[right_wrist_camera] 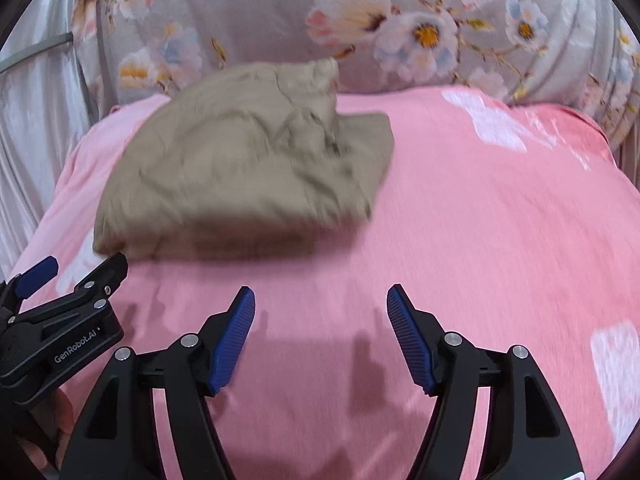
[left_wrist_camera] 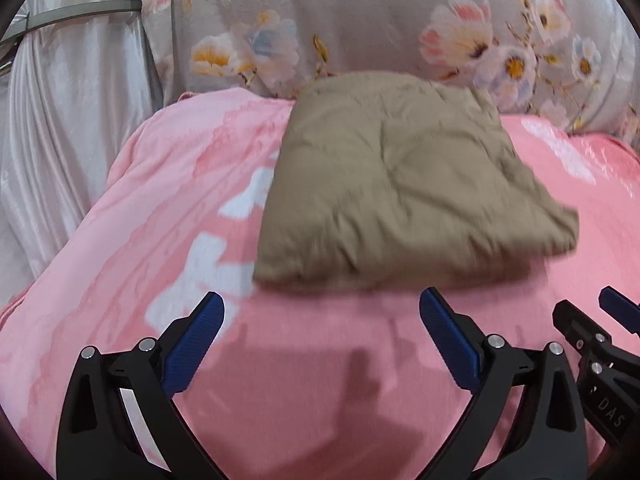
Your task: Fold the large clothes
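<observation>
A tan garment lies folded into a thick wrinkled bundle on the pink bed cover. It also shows in the right wrist view, up and to the left. My left gripper is open and empty, a short way in front of the bundle's near edge. My right gripper is open and empty over bare pink cover, to the right of the bundle. The right gripper's tip shows at the left view's right edge; the left gripper shows at the right view's left edge.
A grey floral pillow stands behind the bundle, also in the right wrist view. A silvery satin curtain hangs at the left. The pink cover has white patches and stretches to the right.
</observation>
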Demonstrator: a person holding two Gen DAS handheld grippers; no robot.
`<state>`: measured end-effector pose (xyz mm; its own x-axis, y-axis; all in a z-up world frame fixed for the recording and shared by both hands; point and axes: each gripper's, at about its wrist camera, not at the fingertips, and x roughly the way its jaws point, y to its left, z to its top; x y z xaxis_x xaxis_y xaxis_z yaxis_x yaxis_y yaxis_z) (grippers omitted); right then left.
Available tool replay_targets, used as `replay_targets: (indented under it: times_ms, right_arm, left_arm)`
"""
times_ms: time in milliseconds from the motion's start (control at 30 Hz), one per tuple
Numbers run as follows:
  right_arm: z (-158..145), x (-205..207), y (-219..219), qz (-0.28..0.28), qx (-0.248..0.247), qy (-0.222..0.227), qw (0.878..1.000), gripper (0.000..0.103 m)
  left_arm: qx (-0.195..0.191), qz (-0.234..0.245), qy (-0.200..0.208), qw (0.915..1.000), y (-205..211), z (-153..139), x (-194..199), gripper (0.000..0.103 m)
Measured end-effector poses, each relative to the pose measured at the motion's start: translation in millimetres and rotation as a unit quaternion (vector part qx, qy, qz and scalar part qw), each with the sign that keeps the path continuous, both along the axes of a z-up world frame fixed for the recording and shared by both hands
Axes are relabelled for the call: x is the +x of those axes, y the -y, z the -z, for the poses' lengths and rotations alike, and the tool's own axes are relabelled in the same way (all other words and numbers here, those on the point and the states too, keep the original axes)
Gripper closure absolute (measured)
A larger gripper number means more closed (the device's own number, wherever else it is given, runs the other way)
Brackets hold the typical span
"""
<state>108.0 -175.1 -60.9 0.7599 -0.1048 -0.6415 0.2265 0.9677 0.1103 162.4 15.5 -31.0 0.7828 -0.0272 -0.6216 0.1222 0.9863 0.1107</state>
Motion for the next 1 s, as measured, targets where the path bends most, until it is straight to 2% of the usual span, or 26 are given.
replay_targets:
  times_ms: [100,167,267,367,500,667,1000]
  right_arm:
    - [11,-21,1,0.006,0.012,-0.02,1.0,0.034]
    - [14,-32,0,0.005,0.014,-0.022,1.0,0.032]
    - [19,-44,-10,-0.004,0.0,-0.032,0.999,0.031]
    - [22,-54,-26,-0.01,-0.031,-0.037,0.999,0.031]
    - [24,-60,-35,-0.015,-0.043,-0.037,0.998,0.03]
    - [26,-58,-36,-0.013,-0.052,-0.047,0.997,0.03]
    - [27,-61,-23,0.006,-0.025,-0.042,0.999,0.03]
  left_arm:
    - [0.011,0.001,-0.025,0.9996,4,12,-18,0.007]
    - [0.001,-0.002,-0.036,0.9994,2,14,-29,0.007]
    - [-0.012,-0.003,-0.052,0.9986,0,19,-41,0.006]
    - [-0.008,-0.02,-0.072,0.9972,-2,26,-50,0.007]
    - [-0.028,-0.032,-0.078,0.9961,-10,28,-56,0.007]
    - [-0.015,-0.029,-0.077,0.9965,-6,29,-58,0.006]
    - [-0.007,-0.039,-0.073,0.9966,-6,29,-60,0.007]
